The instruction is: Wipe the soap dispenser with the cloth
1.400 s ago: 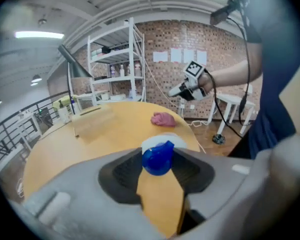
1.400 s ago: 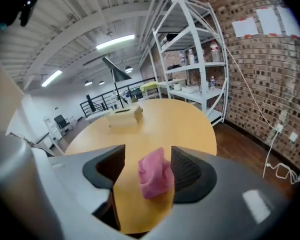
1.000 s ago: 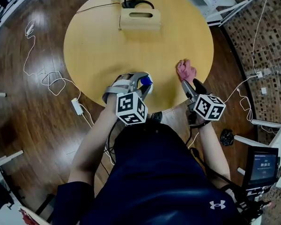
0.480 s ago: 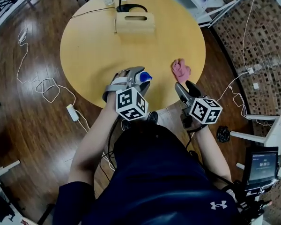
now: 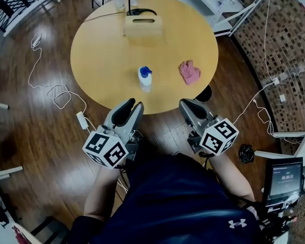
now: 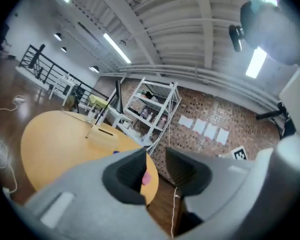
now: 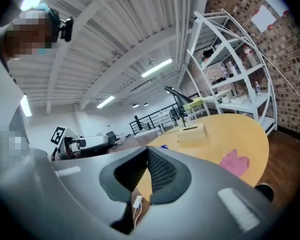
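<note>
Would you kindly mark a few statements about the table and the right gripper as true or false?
1. The soap dispenser stands upright on the table. True.
2. The right gripper holds the pink cloth. False: the cloth lies on the table, and the gripper's jaws are shut on nothing, drawn back by the table's near edge.
3. The cloth touches the dispenser. False: bare tabletop separates them, and the cloth lies to the dispenser's right in the head view.
4. A tan box sits on the far side of the table. True.
</note>
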The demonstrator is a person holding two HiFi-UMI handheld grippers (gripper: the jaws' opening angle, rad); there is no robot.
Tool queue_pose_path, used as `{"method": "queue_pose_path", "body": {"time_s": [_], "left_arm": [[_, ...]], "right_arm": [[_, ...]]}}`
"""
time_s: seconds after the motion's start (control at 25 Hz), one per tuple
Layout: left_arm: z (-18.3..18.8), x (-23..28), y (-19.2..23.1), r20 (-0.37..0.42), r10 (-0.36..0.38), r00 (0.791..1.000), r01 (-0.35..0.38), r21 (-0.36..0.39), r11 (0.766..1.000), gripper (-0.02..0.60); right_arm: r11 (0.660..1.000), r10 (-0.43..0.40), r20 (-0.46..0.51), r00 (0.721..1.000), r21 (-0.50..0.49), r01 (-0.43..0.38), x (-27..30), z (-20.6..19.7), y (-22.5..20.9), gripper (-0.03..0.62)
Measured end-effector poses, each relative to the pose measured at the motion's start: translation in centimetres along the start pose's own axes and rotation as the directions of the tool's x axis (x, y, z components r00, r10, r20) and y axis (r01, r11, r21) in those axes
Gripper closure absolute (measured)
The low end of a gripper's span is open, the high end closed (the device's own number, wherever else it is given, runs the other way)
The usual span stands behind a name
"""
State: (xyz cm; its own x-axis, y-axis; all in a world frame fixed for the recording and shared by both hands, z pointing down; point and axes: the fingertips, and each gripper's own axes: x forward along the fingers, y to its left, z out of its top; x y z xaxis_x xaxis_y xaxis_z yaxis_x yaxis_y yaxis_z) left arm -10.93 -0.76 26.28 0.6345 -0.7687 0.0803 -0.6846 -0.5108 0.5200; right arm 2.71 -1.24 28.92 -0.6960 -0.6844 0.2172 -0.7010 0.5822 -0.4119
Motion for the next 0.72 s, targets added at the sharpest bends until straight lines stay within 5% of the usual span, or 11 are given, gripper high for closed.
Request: {"method": "queue_pose_path", "body": {"time_s": [0.12, 0.24, 0.4, 0.72], "left_arm": [[1.2, 3.5, 1.9, -0.01, 0.037, 0.999, -0.037, -0.018, 0.999, 0.465], [-0.2, 4.8, -0.9, -0.032, 0.095, 0.995, -0.095, 0.002, 0.995, 0.484], [-4.4, 1.2, -5.0, -0.045, 0.12, 0.992, -0.117, 0.07, 0.991, 0.485], [-5.0, -1.3, -5.7, -0.034, 0.127, 0.991, -0.122, 0.118, 0.985, 0.491]], "right_arm": [[0.999, -0.015, 0.046, 0.999, -0.043, 0.017, 3.9, 2.7, -1.0, 0.583], [0.995, -0.034, 0.051, 0.998, -0.088, 0.038, 2.3, 3.6, -2.0, 0.583], [0.982, -0.085, 0.087, 0.993, -0.162, 0.098, -2.9, 1.7, 0.6, 0.583], [0.954, -0.082, 0.125, 0.989, -0.276, 0.114, -3.6, 0.8, 4.3, 0.583]]}}
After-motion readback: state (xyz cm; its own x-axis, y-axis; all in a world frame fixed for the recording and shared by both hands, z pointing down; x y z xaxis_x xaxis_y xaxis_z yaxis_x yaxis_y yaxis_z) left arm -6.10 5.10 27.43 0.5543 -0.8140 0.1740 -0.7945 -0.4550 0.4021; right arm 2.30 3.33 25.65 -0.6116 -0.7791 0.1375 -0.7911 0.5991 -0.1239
